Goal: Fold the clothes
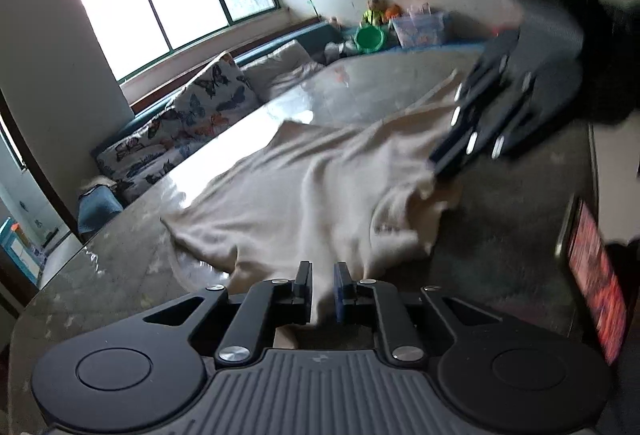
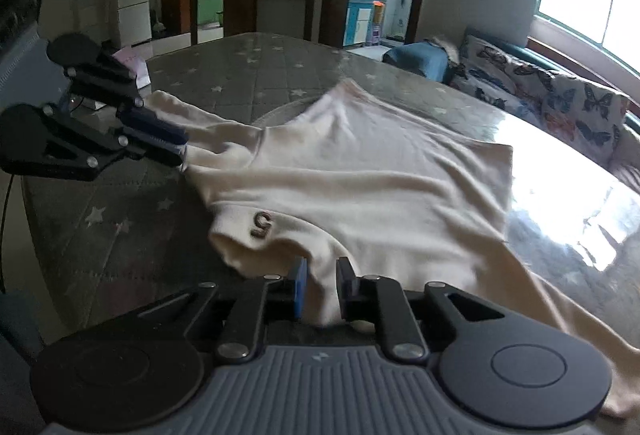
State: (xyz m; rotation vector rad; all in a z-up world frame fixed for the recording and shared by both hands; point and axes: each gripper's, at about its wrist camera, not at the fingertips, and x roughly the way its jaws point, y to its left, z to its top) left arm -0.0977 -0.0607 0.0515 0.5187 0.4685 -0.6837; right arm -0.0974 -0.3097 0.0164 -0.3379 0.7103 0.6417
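A cream long-sleeved top (image 1: 300,187) (image 2: 360,175) lies spread and wrinkled on a grey star-patterned table top (image 2: 120,219). A small dark emblem (image 2: 262,225) shows on its near part. My left gripper (image 1: 323,285) has cloth pinched between its pads. In the right wrist view it (image 2: 182,149) holds the end of a sleeve at the left. My right gripper (image 2: 321,287) has a fold of the top's near edge between its fingers. In the left wrist view the cloth rises to its tip (image 1: 434,169).
A phone with a red screen (image 1: 596,275) lies near the table's right edge. Butterfly-print cushions (image 1: 192,119) (image 2: 560,103) line the bench under the window. Toys and a green bucket (image 1: 370,37) sit beyond the far end. A pink paper (image 2: 134,65) lies at the far left corner.
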